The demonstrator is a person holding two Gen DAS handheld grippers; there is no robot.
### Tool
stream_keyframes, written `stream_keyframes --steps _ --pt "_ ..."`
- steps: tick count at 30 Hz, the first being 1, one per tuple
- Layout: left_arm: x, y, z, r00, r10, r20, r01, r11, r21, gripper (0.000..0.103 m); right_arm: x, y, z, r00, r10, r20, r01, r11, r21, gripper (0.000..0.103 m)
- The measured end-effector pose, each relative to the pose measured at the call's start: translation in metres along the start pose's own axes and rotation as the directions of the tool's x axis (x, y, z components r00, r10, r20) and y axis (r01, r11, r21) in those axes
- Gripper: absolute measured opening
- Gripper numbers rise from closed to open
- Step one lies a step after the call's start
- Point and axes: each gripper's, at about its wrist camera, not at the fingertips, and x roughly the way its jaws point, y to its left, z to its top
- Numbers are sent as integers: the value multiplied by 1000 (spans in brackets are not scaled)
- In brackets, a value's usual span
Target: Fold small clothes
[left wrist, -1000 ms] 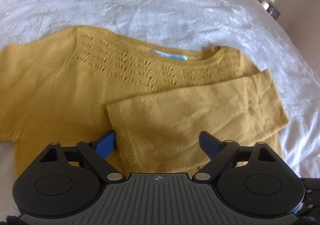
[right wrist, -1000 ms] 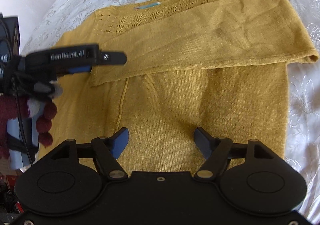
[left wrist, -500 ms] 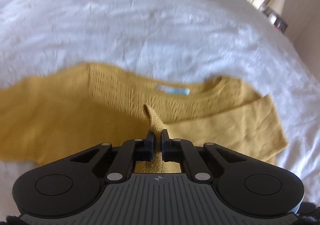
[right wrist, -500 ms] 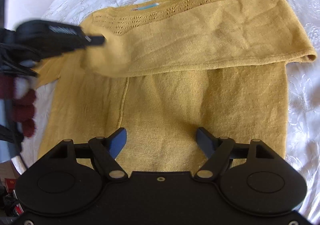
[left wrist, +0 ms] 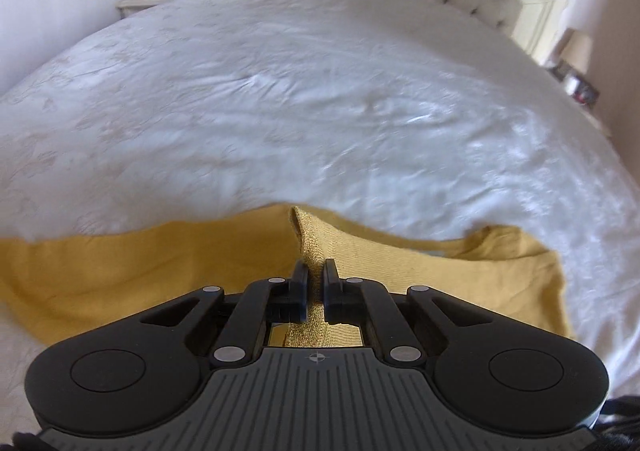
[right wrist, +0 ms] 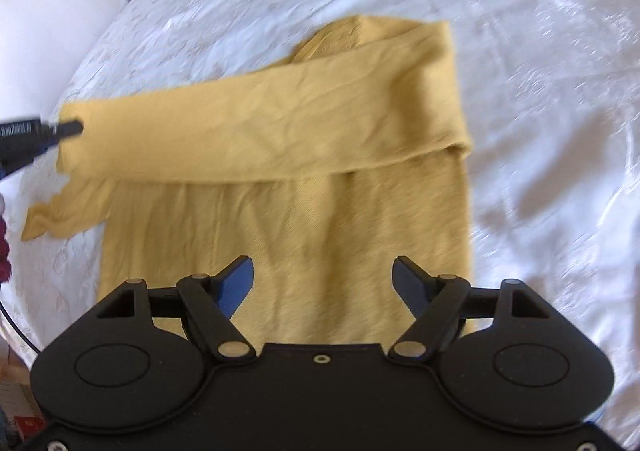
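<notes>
The yellow sweater (right wrist: 288, 187) lies mid-frame on the white bed (right wrist: 540, 51), one sleeve (right wrist: 260, 135) folded across while the left gripper (left wrist: 315, 283) pinches its cuff, the right gripper (right wrist: 323, 275) gapes empty, leaving most folding undone.

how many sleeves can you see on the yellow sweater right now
2. One sleeve lies across the body, its cuff pinched in the left gripper. The other sleeve trails out from beneath it at the sweater's left edge.
</notes>
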Motion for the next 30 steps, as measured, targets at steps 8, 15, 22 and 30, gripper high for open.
stream_keyframes --steps 8,15,22,30 --pt "33 26 -14 993 44 -112 -50 997 -53 7 3 -35 43 996 -72 61 71 997 13 79" --pt "62 21 -26 975 130 -182 -130 991 12 33 31 -53 89 991 -118 68 120 993 -21 64" --pt "55 22 -32 968 102 -230 -117 992 -55 79 55 -54 124 994 -74 78 79 995 -63 64" --pt "36 -4 -39 975 82 -207 -85 996 -6 83 89 -69 139 999 -44 13 44 999 10 34"
